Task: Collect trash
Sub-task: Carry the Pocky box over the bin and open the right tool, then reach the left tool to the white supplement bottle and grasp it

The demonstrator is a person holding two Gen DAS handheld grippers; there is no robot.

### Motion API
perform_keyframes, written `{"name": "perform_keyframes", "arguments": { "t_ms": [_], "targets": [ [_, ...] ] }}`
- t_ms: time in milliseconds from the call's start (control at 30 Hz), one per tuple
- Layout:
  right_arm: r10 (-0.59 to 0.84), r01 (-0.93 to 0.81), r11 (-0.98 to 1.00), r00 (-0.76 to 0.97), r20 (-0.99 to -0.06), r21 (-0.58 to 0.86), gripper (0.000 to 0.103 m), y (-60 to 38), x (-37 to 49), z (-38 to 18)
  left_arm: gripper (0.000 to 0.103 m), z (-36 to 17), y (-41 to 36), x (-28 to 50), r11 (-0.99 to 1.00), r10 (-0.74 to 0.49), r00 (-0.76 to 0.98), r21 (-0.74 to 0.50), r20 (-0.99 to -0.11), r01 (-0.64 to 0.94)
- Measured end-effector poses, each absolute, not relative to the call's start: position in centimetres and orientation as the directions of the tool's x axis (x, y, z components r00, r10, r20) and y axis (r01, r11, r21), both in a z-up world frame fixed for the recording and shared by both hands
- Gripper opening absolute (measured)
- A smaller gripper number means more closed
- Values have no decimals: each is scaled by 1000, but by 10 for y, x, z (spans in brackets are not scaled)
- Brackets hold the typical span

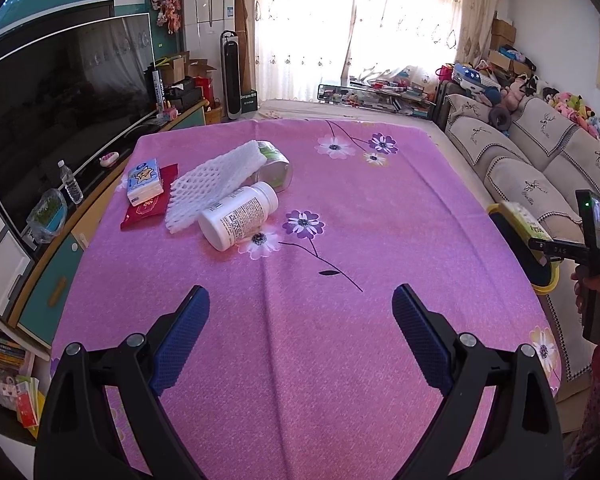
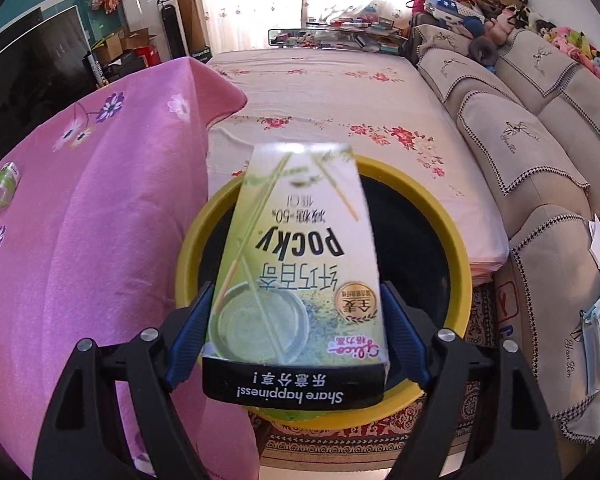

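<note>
My right gripper [image 2: 298,300] is shut on a green Pocky box [image 2: 296,264] and holds it above a yellow-rimmed bin [image 2: 188,248] beside the pink table. In the left wrist view the right gripper, the box [image 1: 526,220] and the bin [image 1: 550,280] show at the table's right edge. My left gripper [image 1: 300,300] is open and empty above the near part of the pink tablecloth [image 1: 300,360]. Farther on the cloth lie a white pill bottle [image 1: 238,216], a white foam net [image 1: 216,184], a silver-green can [image 1: 276,168], a tissue pack [image 1: 144,182] and a red packet [image 1: 148,208].
A TV [image 1: 60,100] on a low cabinet runs along the left. A beige sofa [image 2: 540,140] stands to the right. A floral-covered bed or bench [image 2: 320,92] lies beyond the bin. A patterned rug [image 2: 380,436] is under the bin.
</note>
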State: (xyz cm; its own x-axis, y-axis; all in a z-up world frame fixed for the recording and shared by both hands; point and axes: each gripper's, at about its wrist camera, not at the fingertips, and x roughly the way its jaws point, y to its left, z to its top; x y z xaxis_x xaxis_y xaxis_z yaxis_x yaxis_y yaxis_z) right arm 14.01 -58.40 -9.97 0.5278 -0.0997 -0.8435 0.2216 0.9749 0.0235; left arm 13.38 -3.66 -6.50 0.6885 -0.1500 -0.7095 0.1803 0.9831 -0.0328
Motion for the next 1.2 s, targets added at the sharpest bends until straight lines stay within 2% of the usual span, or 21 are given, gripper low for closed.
{"name": "perform_keyframes", "arguments": {
  "t_ms": [67,400,600,867,1200],
  "targets": [
    [-121,245,969,538,-834,18,82,-587,140,-99,91,-66,-38,137,983,-149,686,-32,-713,179],
    [-86,200,979,598,-797,45,82,-561,123,-78,91,-80,-29,158,982,-160,664,-49,-730,183],
    [-65,162,986,602,-796,42,83,-546,125,-75,91,-88,-16,189,969,-212,645,-73,-735,236],
    [-52,141,989,599,-799,41,84,-534,127,-75,91,-124,11,250,964,-249,542,-154,-803,215],
    [-44,131,991,591,-805,42,84,-531,136,-78,91,-142,16,286,970,-235,567,-148,-789,195]
  ]
}}
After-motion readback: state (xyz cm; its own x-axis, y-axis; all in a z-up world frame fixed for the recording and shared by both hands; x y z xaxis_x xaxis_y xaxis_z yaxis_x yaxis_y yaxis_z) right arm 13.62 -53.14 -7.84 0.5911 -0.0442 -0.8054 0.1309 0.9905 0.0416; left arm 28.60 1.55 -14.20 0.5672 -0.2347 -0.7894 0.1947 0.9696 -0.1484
